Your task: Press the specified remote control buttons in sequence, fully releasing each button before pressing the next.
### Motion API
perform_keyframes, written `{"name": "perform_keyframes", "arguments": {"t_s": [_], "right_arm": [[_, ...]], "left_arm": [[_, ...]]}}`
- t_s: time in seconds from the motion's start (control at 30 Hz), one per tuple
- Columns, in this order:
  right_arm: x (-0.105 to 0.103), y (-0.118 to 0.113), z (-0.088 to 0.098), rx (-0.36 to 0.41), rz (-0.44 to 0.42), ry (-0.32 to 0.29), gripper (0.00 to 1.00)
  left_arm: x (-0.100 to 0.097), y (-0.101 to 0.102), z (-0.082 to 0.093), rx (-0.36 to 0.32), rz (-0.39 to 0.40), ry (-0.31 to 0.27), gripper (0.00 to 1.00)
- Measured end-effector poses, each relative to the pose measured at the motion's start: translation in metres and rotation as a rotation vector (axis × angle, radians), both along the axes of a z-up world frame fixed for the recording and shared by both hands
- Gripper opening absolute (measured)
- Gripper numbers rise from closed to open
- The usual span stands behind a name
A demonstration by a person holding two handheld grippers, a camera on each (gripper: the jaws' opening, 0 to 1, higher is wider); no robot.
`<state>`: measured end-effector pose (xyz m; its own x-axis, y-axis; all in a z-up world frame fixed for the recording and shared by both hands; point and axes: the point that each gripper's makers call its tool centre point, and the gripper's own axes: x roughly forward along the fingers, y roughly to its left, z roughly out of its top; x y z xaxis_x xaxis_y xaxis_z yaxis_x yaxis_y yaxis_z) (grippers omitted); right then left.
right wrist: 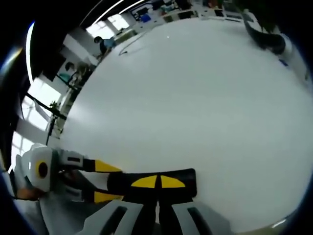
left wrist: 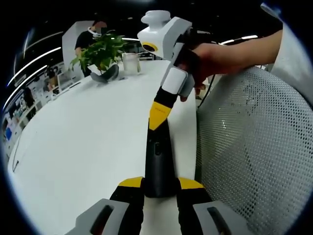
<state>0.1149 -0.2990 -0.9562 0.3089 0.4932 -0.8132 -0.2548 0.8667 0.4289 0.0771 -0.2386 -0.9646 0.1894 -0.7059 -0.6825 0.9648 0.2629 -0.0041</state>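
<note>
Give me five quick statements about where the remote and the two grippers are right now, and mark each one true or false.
1. The long black remote control lies on the white table. True.
2. The left gripper has its yellow-tipped jaws on either side of the remote's near end. True.
3. The right gripper is open wide, well away from the remote. False: its yellow tips are together, down on the remote's top.
4. A potted green plant stands at the table's far end. True.
5. The white mesh chair back stands on the table beside the plant. False: it is off the table's edge, beside the remote.
</note>
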Motion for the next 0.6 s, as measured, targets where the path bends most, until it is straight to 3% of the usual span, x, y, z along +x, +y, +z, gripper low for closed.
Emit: {"name": "perform_keyframes", "arguments": {"t_s": [0.33, 0.6], "right_arm": [[0.0012, 0.0002, -0.0015, -0.025, 0.018, -0.016, 0.0], [0.0004, 0.0025, -0.0014, -0.127, 0.089, -0.084, 0.0]], "left_arm": [[0.0005, 0.0002, 0.0004, 0.0, 0.003, 0.0, 0.25], [0.0009, 0.0, 0.0003, 0.001, 0.007, -0.003, 0.25]]}}
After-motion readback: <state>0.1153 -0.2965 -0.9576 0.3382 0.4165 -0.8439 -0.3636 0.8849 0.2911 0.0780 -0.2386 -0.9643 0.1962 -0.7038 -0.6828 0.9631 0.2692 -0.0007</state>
